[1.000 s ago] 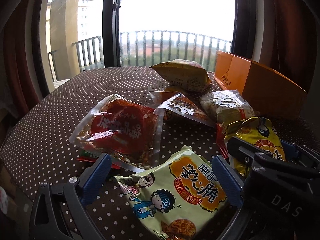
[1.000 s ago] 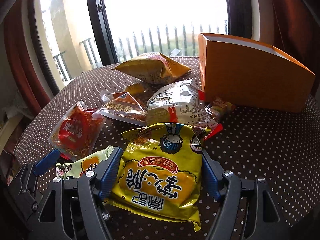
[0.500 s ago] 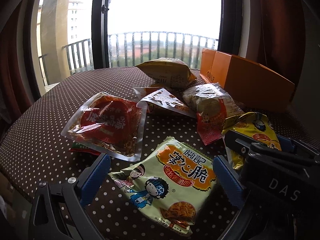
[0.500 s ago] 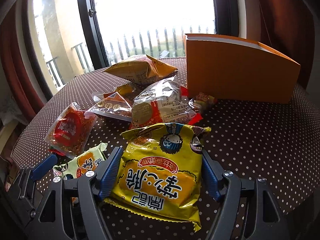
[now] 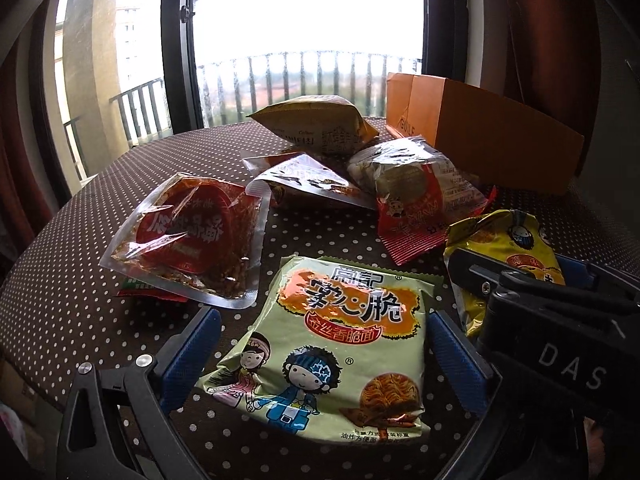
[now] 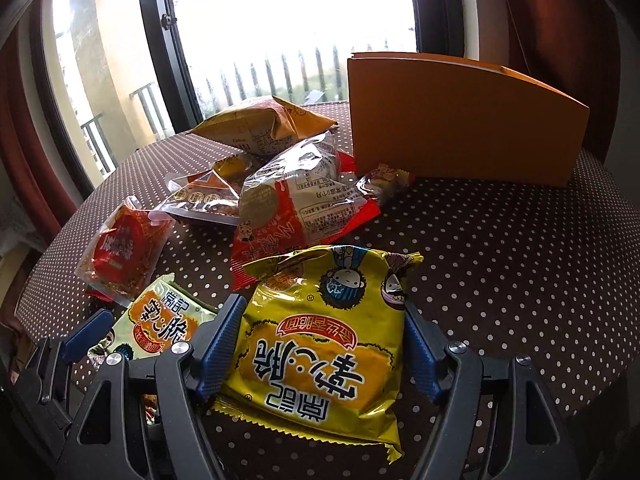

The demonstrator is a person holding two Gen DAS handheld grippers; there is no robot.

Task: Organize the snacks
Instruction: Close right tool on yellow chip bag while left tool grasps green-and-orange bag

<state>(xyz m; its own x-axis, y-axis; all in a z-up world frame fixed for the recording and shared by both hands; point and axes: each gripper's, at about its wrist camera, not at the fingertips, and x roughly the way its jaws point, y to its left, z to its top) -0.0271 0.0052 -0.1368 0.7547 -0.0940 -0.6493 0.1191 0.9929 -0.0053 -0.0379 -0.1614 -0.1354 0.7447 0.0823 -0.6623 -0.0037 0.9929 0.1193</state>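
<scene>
The left hand-held gripper (image 5: pixel 320 350) has a green noodle packet (image 5: pixel 332 352) between its blue pads; the right pad (image 5: pixel 454 364) lies against the packet's edge, while a gap shows beside the left pad (image 5: pixel 188 354), so I cannot tell whether it is clamped. The right hand-held gripper (image 6: pixel 320 344) grips a yellow noodle packet (image 6: pixel 324 344), with both pads pressed to its sides and the packet tilted up off the table (image 6: pixel 500 240). The two grippers sit side by side, the green packet just left of the yellow one.

Farther out on the brown dotted table lie a clear pouch with a red label (image 5: pixel 192 236), a smaller clear pouch (image 5: pixel 312 184), a red-and-clear wrapped snack (image 5: pixel 416 192) and a puffy tan bag (image 5: pixel 320 128), loosely heaped and partly overlapping. An orange box (image 6: pixel 460 120) stands upright at the far right, near the heap. A small wrapped candy (image 6: pixel 384 178) rests just in front of the box. Behind the table is a window (image 5: pixel 304 20) with a balcony railing.
</scene>
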